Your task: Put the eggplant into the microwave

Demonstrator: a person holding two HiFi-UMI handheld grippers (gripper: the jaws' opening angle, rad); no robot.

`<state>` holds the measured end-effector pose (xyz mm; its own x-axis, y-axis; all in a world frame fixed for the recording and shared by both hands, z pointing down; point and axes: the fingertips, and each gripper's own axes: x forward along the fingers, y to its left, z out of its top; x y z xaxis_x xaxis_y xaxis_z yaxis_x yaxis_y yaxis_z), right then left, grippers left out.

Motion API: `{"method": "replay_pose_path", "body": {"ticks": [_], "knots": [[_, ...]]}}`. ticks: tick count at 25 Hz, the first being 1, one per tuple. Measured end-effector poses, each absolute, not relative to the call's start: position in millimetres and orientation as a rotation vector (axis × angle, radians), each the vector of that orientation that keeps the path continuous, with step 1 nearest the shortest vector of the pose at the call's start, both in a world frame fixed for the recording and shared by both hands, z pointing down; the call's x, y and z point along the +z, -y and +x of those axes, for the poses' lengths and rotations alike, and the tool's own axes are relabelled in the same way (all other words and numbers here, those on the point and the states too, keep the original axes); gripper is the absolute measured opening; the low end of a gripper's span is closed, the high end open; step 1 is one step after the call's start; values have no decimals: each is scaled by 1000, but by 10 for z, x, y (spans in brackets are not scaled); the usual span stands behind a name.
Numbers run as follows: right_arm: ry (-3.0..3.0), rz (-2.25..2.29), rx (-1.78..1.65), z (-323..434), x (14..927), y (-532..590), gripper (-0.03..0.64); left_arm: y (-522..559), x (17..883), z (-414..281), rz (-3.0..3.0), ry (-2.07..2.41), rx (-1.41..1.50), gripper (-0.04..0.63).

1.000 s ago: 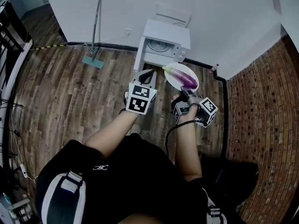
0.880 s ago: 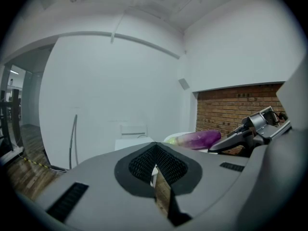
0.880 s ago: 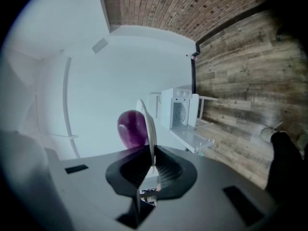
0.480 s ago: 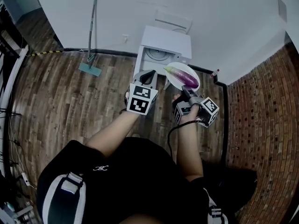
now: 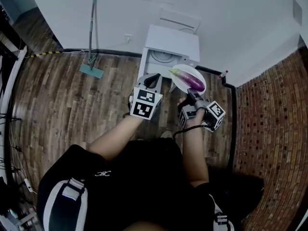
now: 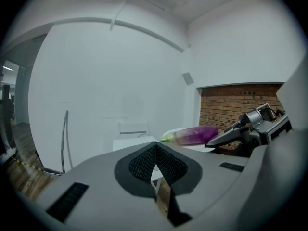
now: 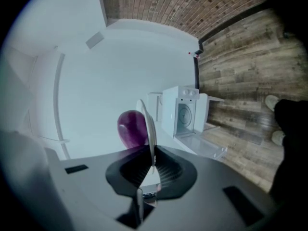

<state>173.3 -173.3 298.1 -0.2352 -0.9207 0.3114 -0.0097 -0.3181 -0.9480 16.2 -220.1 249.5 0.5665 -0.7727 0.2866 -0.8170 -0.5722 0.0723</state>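
Note:
A purple eggplant [image 5: 189, 79] with a green stem lies on a white plate [image 5: 182, 83]. My right gripper [image 5: 192, 94] is shut on the plate's near rim and holds it in the air. In the right gripper view the plate [image 7: 150, 127] shows edge-on between the pads, with the eggplant [image 7: 132, 128] to its left. The white microwave [image 5: 169, 52] stands just ahead on a white stand, its door [image 7: 202, 146] hanging open and the round turntable visible. My left gripper [image 5: 151, 77] is shut and empty, left of the plate and in front of the microwave.
A mop [image 5: 91, 37] leans on the white wall at the left. A brick wall [image 5: 272, 129] runs along the right, with a small bottle [image 5: 222, 73] at its corner. The floor is dark wood planks. Cables lie at the far left edge.
Both grippers and the plate with the eggplant have come nearer to the microwave as the person walked forward. The grip on the plate is unchanged.

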Motion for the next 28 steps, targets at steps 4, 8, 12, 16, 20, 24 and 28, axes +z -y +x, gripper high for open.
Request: {"method": "replay_pose_path", "body": {"ticks": [4, 8, 12, 16, 20, 24, 28], "knots": [[-1199, -1287, -1659, 1762, 3059, 1961, 29, 2373, 2589, 172, 2573, 1342, 328, 0], [-1216, -1265, -1666, 1850, 3123, 2258, 29, 2603, 2670, 217, 2552, 1369, 341, 0], [-1259, -1246, -1688, 1928, 3169, 2670, 29, 2954, 2716, 275, 2529, 1411, 346, 0], [-1308, -1226, -1704, 2112, 3162, 3151, 29, 3372, 2698, 477, 2514, 1447, 332, 0], [-1353, -1213, -1722, 2295, 3196, 3624, 29, 3771, 2712, 660, 2498, 1483, 338, 0], [-1403, -1193, -1758, 2443, 3255, 4034, 29, 4131, 2723, 826, 2462, 1525, 325, 0], [-1437, -1166, -1819, 2547, 3412, 4368, 29, 4407, 2741, 942, 2416, 1579, 278, 0]]}}
